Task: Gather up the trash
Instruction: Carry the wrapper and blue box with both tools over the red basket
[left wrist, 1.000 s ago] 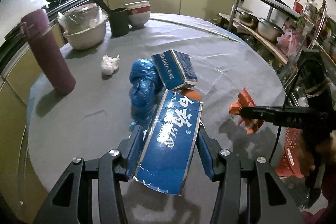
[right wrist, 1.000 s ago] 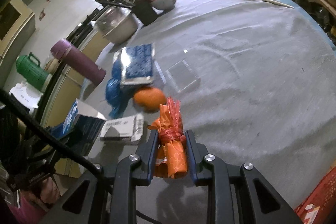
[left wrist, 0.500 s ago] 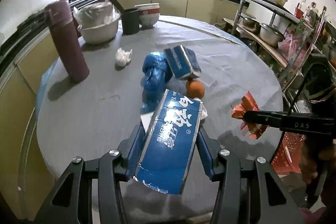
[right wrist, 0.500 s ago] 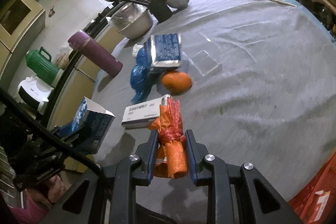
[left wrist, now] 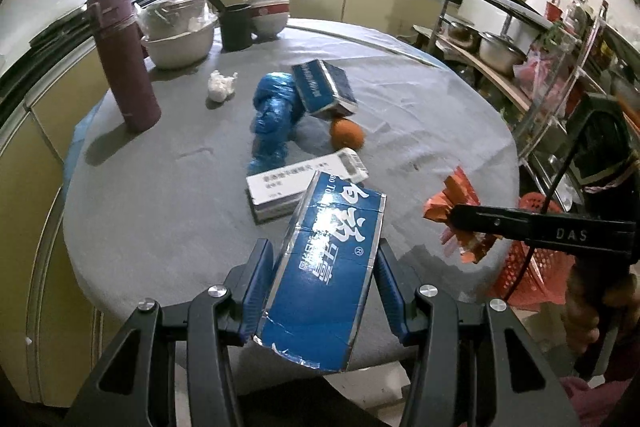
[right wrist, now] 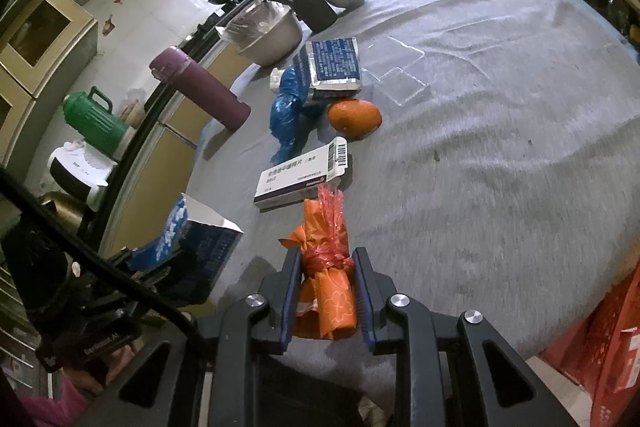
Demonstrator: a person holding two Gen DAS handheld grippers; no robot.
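My left gripper (left wrist: 324, 259) is shut on a blue carton (left wrist: 326, 267), held above the near edge of the round grey table (left wrist: 168, 195); the carton also shows in the right wrist view (right wrist: 200, 239). My right gripper (right wrist: 326, 267) is shut on an orange wrapper bundle (right wrist: 328, 275), also seen in the left wrist view (left wrist: 456, 203). On the table lie a white medicine box (left wrist: 300, 183), an orange (left wrist: 347, 133), a blue plastic bag (left wrist: 274, 115), a second blue box (left wrist: 324, 89) and a white crumpled tissue (left wrist: 220, 87).
A purple flask (left wrist: 124, 59), a covered bowl (left wrist: 180, 35), a black cup (left wrist: 236, 27) and stacked bowls (left wrist: 268, 15) stand at the back. A clear plastic lid (right wrist: 400, 75) lies on the table. A red basket (left wrist: 524, 267) sits beside the table at right.
Both grippers have pulled back from the table with their loads. The white medicine box has come into view in front of the left gripper.
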